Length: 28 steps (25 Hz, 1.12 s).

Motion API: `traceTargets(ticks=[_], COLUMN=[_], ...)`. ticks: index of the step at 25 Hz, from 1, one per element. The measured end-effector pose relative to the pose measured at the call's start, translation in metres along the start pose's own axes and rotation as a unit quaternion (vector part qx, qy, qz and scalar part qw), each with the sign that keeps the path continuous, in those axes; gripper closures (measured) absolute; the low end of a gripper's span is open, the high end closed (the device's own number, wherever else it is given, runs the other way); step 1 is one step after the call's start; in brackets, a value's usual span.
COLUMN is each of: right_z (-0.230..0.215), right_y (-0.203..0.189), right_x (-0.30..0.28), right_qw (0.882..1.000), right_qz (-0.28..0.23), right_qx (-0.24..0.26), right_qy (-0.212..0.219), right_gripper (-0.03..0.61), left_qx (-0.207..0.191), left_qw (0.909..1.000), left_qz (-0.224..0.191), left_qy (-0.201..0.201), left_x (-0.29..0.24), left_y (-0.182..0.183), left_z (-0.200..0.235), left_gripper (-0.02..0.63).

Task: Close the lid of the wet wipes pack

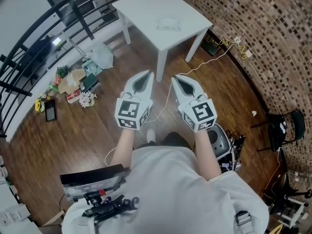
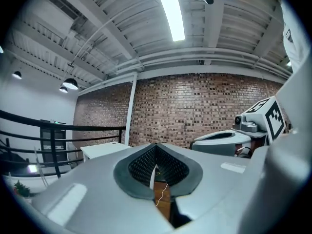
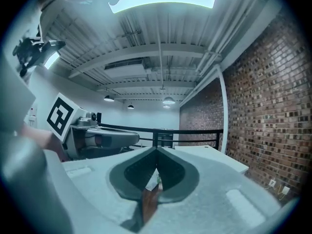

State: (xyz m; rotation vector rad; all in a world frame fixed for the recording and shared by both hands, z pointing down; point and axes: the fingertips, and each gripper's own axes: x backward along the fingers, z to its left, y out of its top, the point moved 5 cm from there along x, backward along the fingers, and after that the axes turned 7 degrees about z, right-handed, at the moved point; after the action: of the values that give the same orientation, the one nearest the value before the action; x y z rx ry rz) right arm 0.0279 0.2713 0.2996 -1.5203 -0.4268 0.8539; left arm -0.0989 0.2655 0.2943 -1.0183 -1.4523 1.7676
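Both grippers clenched and empty, held well short of the table.

The left gripper (image 1: 144, 79) and right gripper (image 1: 181, 83) are pale grey, tapered plastic shells, side by side above a glossy plank floor (image 1: 97, 130). In each gripper view the jaws meet at the tip with nothing between them, leaving a teardrop hollow lined with dark ribbed pads (image 2: 141, 167). The wipes pack (image 1: 168, 24), a flat, glossy, clear-looking rectangle, lies on the smooth white square table (image 1: 141, 9), well apart from both grippers; its lid is too small to read. A rough brick wall (image 1: 253, 28) curves along the right, and a black metal railing (image 1: 29, 38) runs on the left.
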Motion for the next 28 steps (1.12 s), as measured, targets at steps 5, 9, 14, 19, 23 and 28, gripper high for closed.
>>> traceTargets(ticks=[5, 9, 14, 19, 23, 28], right_z=[-0.035, -0.076, -0.129, -0.199, -0.255, -0.303], right_y=[-0.004, -0.01, -0.005, 0.018, 0.027, 0.019], right_x=[-0.019, -0.042, -0.091, -0.132, -0.152, -0.172], right_qw=[1.0, 1.0, 1.0, 0.999, 0.999, 0.998], right_qz=[0.009, 0.009, 0.007, -0.014, -0.022, -0.019], right_qx=[-0.011, -0.022, -0.024, -0.016, -0.03, -0.044], right_qy=[-0.012, -0.009, 0.013, 0.025, 0.031, 0.044], right_gripper=[0.588, 0.588, 0.588, 0.588, 0.588, 0.588], left_qx=[0.003, 0.024, 0.011, 0.004, -0.001, -0.004], left_qw=[0.9999, 0.9996, 0.9997, 0.9999, 0.9995, 0.9981], left_qz=[0.01, 0.013, 0.02, 0.011, 0.007, 0.025], left_qy=[-0.01, -0.004, -0.002, 0.012, 0.03, 0.056], left_x=[-0.042, -0.083, -0.15, -0.222, -0.275, -0.319], left_y=[0.0, 0.003, 0.016, 0.042, 0.06, 0.062], left_z=[0.014, 0.021, 0.036, 0.055, 0.062, 0.066], left_gripper=[0.597, 0.597, 0.597, 0.597, 0.597, 0.597])
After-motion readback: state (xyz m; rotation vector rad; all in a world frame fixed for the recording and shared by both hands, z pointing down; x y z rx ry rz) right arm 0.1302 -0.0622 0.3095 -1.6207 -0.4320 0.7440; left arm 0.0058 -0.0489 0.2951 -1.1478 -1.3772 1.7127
